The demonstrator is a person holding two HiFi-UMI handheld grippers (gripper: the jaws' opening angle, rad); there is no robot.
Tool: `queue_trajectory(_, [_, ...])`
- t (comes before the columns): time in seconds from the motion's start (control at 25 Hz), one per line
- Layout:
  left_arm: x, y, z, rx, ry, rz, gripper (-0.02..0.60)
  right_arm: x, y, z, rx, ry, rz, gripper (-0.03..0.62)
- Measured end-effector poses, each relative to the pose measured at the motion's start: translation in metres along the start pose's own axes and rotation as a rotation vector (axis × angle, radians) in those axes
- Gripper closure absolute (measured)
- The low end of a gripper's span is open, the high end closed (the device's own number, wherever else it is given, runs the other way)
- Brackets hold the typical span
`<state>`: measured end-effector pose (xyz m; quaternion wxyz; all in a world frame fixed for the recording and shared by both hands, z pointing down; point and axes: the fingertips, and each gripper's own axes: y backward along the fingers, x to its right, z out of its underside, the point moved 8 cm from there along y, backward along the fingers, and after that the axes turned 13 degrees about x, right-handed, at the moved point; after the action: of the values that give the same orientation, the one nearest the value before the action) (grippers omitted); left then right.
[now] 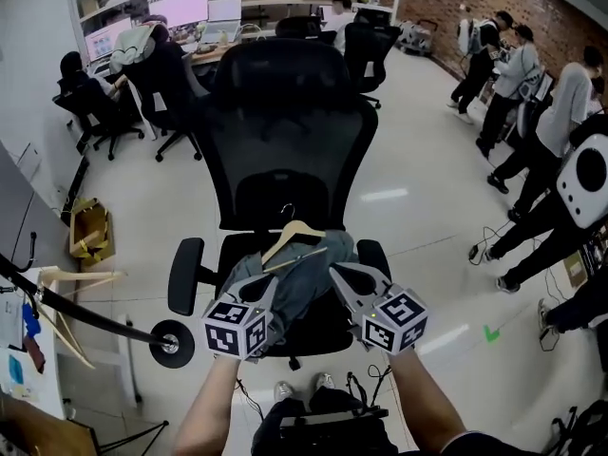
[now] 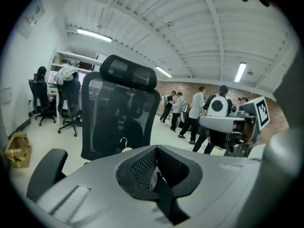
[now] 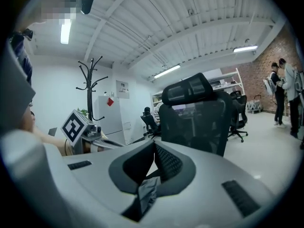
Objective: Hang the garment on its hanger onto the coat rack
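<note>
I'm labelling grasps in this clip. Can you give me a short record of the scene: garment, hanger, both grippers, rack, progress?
garment: grey, on its hanger, lying on the chair seat
hanger: wooden, hook toward the backrest
left hand-held gripper: jaws together at the garment's left edge; cannot tell whether cloth is pinched
right hand-held gripper: shut on a fold of the garment
coat rack: black, standing by the white wall, away from the chair
progress: garment not yet hung
</note>
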<state>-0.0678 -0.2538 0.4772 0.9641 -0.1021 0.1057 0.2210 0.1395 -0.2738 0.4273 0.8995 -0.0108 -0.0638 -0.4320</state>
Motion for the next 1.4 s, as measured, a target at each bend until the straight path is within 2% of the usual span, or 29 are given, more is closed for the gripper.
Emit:
queue_trajectory(0.12, [-0.022,-0.022,0.024,-0.047,-0.037,-0.041,0.578,0.007,-0.010,0.013,-0.021,-0.026,-0.002,0.594])
queue_trajectory(0.44, [-0.092,-0.080,0.110,-0.180,-0.093,-0.089,0.575,0.013,-0.030,0.071,-0.095,-0.070,-0.023,0.594])
queue_trajectory(0.48, [-0.101,-0.089,0.123,-0.200,-0.106,-0.094,0.534,0.014,-0.031,0.080,-0.101,-0.075,-0.024,0.594])
queue_trajectory(0.6, [-0.128,-0.118,0.157,-0.255,-0.169,-0.118,0.354,0.018,-0.032,0.102,-0.113,-0.098,-0.021,0.594])
queue_trajectory(0.68, [-0.146,-0.137,0.172,-0.280,-0.221,-0.147,0.297,0.021,-0.031,0.115,-0.128,-0.112,-0.017,0.594])
queue_trajectory(0.76, [-0.162,-0.155,0.187,-0.308,-0.241,-0.174,0.234,0.026,-0.028,0.128,-0.147,-0.124,-0.007,0.594])
queue_trajectory(0.8, [-0.170,-0.163,0.195,-0.322,-0.245,-0.183,0.229,0.029,-0.027,0.134,-0.153,-0.129,-0.001,0.594])
queue_trajectory(0.96, [-0.194,-0.190,0.215,-0.368,-0.272,-0.180,0.227,0.039,-0.029,0.152,-0.162,-0.143,0.023,0.594])
queue_trajectory(1.08, [-0.203,-0.205,0.226,-0.417,-0.249,-0.176,0.225,0.045,-0.030,0.157,-0.166,-0.146,0.038,0.594])
queue_trajectory(1.12, [-0.205,-0.209,0.231,-0.439,-0.247,-0.173,0.244,0.047,-0.031,0.159,-0.166,-0.144,0.041,0.594])
queue_trajectory(1.16, [-0.207,-0.211,0.235,-0.459,-0.258,-0.166,0.299,0.048,-0.031,0.160,-0.167,-0.143,0.045,0.594])
queue_trajectory(1.24, [-0.205,-0.214,0.236,-0.477,-0.334,-0.144,0.409,0.050,-0.032,0.160,-0.169,-0.139,0.052,0.594])
queue_trajectory(1.32, [-0.198,-0.213,0.231,-0.473,-0.429,-0.129,0.453,0.051,-0.031,0.160,-0.173,-0.140,0.056,0.594])
queue_trajectory(1.4, [-0.194,-0.209,0.226,-0.463,-0.469,-0.125,0.460,0.050,-0.030,0.158,-0.171,-0.144,0.053,0.594])
